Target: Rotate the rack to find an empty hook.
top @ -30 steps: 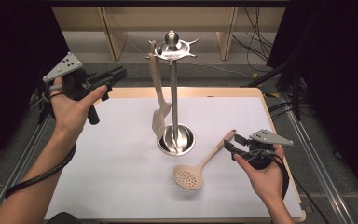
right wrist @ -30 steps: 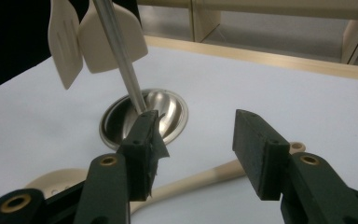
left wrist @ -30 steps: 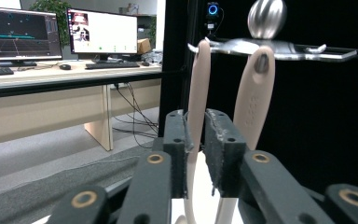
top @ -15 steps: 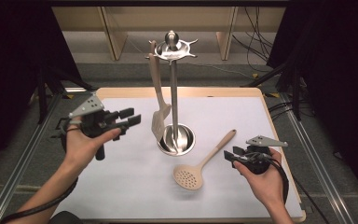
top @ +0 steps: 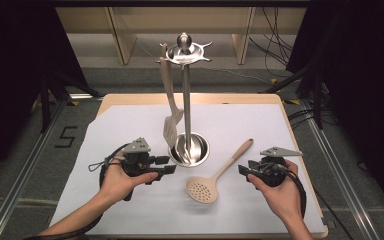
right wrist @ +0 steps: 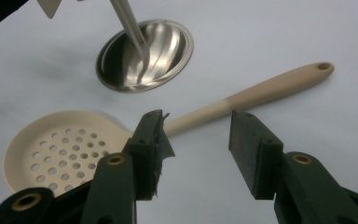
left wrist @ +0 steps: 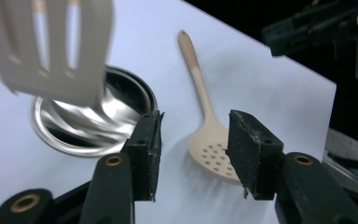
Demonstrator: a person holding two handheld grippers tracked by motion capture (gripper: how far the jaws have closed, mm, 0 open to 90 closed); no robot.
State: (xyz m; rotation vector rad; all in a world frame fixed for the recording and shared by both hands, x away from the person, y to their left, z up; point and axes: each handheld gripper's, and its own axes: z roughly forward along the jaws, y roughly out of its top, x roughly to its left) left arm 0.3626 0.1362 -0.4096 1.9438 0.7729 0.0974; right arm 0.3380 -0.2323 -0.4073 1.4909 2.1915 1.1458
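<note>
Slotted turner (top: 172, 127) already hung on rack (top: 186, 55); skimmer (top: 215, 175) lies mid-counter toward near edge, ungrasped. Left tool (top: 169, 166) jaws apart, just opening, empty; right tool (top: 244, 172) jaws apart, empty.

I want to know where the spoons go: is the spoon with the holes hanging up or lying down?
Lying down. The skimmer spoon lies flat on the white table cover beside the stand, where a slotted spatula hangs.

Probably a "5" on the floor (top: 66, 136)
</note>
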